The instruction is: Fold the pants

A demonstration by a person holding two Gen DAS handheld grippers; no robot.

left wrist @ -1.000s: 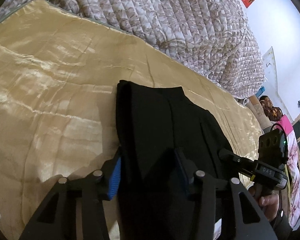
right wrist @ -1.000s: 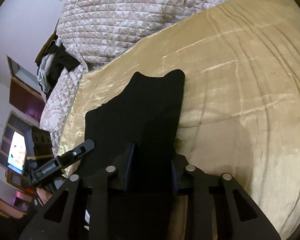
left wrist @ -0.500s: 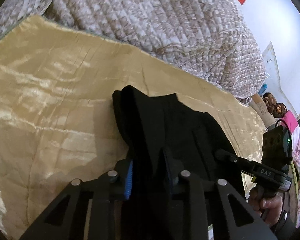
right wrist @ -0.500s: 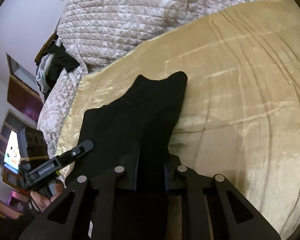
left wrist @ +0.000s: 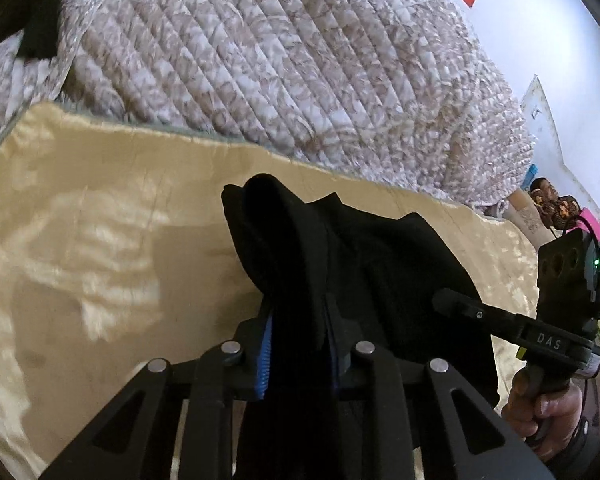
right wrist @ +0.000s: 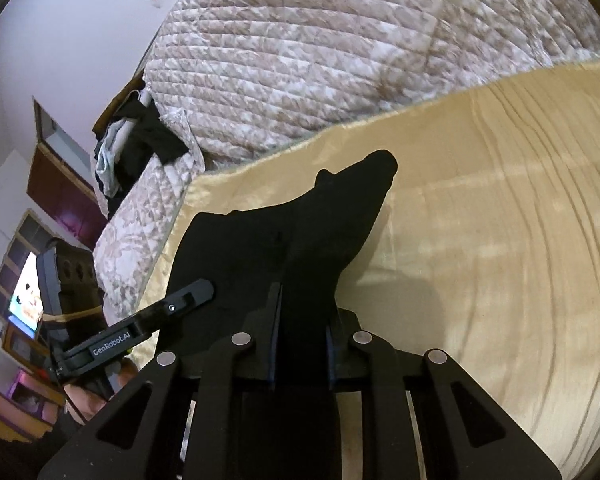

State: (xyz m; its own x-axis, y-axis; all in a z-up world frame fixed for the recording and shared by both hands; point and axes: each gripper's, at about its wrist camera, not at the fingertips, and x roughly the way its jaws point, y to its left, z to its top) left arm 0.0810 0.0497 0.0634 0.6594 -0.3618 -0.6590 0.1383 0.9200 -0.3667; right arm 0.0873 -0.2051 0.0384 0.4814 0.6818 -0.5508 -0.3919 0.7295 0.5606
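1. Left wrist view: the left gripper (left wrist: pixel 298 332) is clenched on a bunched edge of the black pants (left wrist: pixel 380 264), whose far part lies on the gold sheet (left wrist: pixel 100 240). Risk: the thick bunch may slip from the fingers (left wrist: pixel 263 356) as it rises. A second ago these fingers stood wider and the cloth lay flatter.
2. Right wrist view: the right gripper (right wrist: pixel 300 340) grips the pants (right wrist: pixel 260 248) too; uneven lifting could skew the fold. Here the pants have lifted and its fingers have narrowed.

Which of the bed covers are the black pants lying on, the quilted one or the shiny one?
The shiny gold sheet, smooth and creased; the patterned quilt lies bunched behind it.
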